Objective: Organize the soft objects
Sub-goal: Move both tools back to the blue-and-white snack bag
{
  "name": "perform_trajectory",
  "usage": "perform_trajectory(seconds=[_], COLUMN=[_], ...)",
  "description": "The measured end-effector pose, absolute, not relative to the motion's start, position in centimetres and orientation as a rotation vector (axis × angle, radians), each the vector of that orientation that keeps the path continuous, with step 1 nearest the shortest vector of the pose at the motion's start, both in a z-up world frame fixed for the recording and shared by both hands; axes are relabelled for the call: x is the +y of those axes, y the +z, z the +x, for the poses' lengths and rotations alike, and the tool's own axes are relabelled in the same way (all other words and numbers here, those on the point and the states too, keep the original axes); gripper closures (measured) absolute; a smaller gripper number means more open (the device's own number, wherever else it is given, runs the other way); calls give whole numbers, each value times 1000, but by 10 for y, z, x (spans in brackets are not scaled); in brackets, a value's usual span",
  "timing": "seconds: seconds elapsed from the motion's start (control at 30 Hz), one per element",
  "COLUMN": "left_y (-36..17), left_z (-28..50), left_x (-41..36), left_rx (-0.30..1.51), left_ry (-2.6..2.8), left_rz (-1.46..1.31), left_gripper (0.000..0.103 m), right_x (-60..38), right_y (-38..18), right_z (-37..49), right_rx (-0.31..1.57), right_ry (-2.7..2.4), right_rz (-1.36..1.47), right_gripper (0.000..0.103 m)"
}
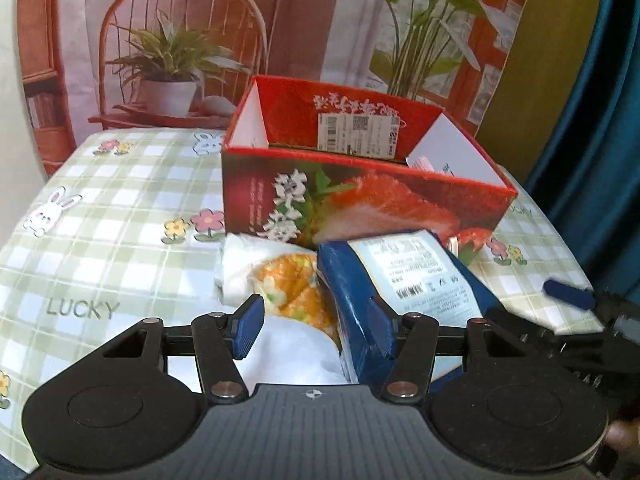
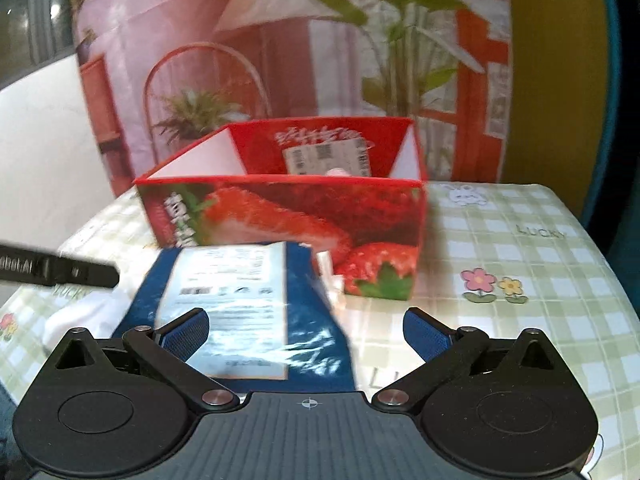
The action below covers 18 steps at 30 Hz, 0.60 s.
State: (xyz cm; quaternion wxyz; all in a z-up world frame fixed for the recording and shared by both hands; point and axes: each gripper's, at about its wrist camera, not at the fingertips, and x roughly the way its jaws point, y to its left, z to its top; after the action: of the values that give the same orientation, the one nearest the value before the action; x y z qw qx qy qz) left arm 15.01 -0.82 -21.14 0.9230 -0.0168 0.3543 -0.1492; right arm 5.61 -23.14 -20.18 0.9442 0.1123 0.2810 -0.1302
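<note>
While green checked tabletop (image 1: 120,184) carries red strawberry box (image 1: 360,204) before printed backdrop, blue packet (image 1: 400,292) lies against box front; left gripper (image 1: 316,326) jaws half-open, straddling packet edge; right gripper (image 2: 306,330) jaws wide, packet partly between, unpressed.

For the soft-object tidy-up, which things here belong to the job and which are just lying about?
Job:
blue packet
white cloth
orange floral cloth
red strawberry box

Lying about:
checked tablecloth
printed backdrop
</note>
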Motion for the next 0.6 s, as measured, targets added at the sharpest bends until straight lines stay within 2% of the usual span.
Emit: perform_trajectory(seconds=[0.4,0.6], left_y=[-219,-222], left_z=[144,145], left_x=[-16,-15], left_rx=[664,665], left_ry=[-317,-333], left_rz=[16,2], left_gripper=[44,44], right_x=[-254,-258], right_y=[-219,-227], right_z=[35,43], right_rx=[342,431], right_ry=[-294,-274], right_rz=[304,342], right_gripper=[0,0])
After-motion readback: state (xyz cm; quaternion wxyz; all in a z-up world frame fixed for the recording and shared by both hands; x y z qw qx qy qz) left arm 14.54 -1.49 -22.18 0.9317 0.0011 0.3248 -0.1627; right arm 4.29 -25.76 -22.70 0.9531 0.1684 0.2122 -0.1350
